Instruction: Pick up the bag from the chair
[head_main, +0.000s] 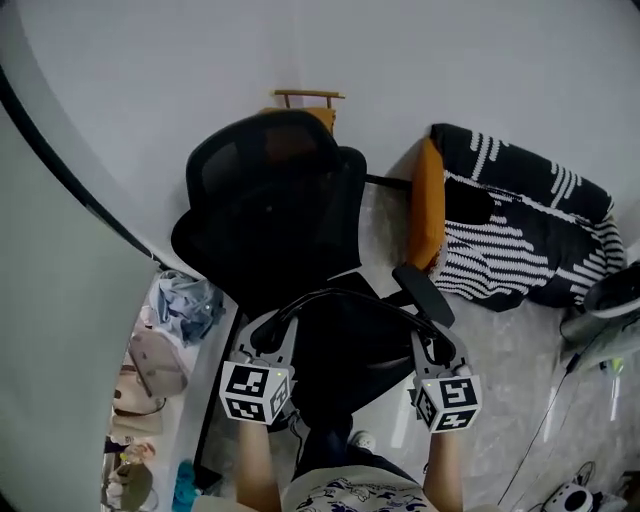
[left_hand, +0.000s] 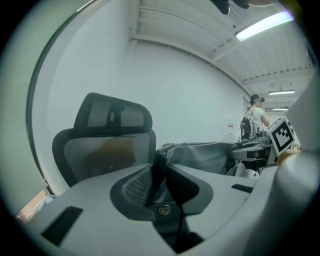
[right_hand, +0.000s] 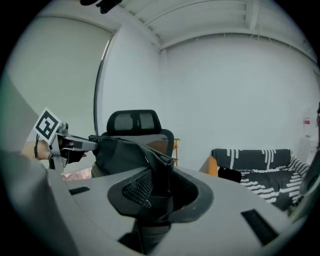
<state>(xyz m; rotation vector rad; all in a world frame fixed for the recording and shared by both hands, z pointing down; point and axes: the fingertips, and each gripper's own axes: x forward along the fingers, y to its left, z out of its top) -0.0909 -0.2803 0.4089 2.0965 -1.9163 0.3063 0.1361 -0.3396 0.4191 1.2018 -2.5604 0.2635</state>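
A: You've got the bag slung between both hands, in front of the chair and about level with its backrest in the gripper views. Your left tongs are narrowed onto a fold of the bag's rim. Your right tongs are pinched onto the opposite rim.

B: 2 grips, and both look thin to me. Each has only a bite of dark cloth near the tips. Spread your hands wider and I'd expect the cloth to pull out of 1 side.

A: Then the whole weight swings onto the other pinch. That one could let go too, and the bag drops onto the chair or the floor.

B: Watch your level as well. Tip 1 hand lower and anything inside may slide to that end and drag the rim out of the grip.

A: The underside worries me. From the head view you can't tell whether it hangs free of the chair, and the armrest sits just beside your right tongs. Catch it there and the chair may shift with you.

B: So hands even, rim a little slack, and steer clear of that armrest.
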